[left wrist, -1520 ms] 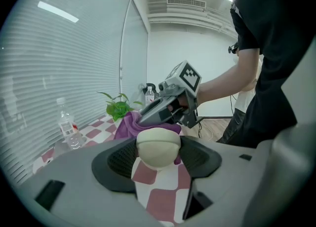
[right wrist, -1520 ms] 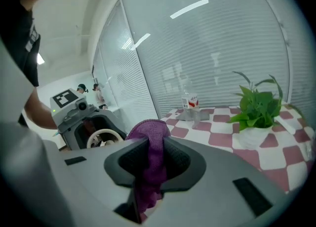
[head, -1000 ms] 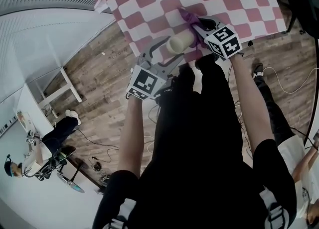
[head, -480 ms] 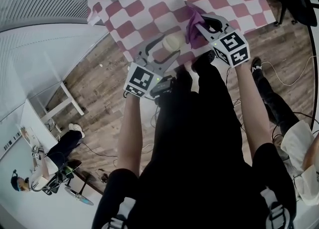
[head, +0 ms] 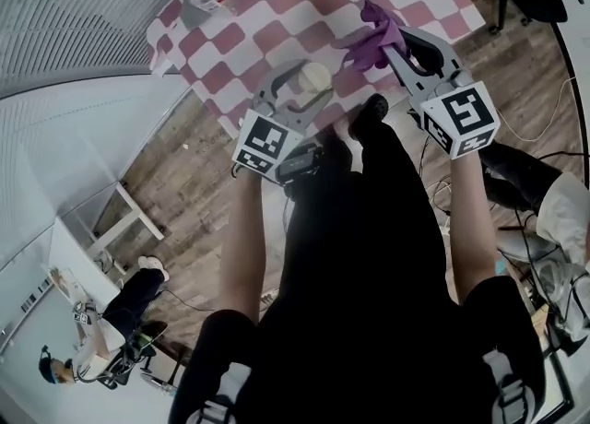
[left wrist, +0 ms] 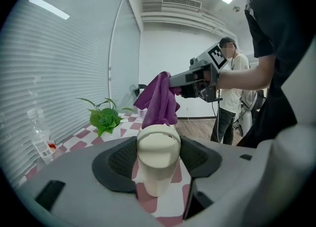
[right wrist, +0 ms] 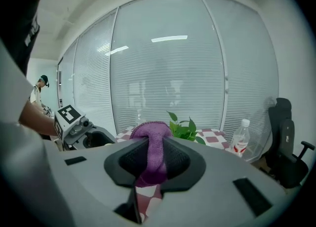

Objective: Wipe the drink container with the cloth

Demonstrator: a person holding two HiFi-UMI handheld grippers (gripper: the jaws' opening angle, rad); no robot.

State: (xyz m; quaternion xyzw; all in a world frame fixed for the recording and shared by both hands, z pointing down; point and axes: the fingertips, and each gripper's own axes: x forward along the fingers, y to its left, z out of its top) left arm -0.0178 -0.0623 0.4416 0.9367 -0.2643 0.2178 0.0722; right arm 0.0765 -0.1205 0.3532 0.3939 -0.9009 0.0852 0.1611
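Drink container clamped, cloth brought up for wiping.
Left gripper (left wrist: pixel 157 158), jaws wide, grips the cream drink container (left wrist: pixel 157 153) over the table's (head: pixel 241 5) near edge, likely to steady it. Right gripper (right wrist: pixel 150 161), nearly closed, pinches the purple cloth (right wrist: pixel 150 152), hanging near the container.

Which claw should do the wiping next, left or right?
Right. The right claw pinches the purple cloth, near the cream cup. The left claw is clamped on that cup, so it should probably just hold it.
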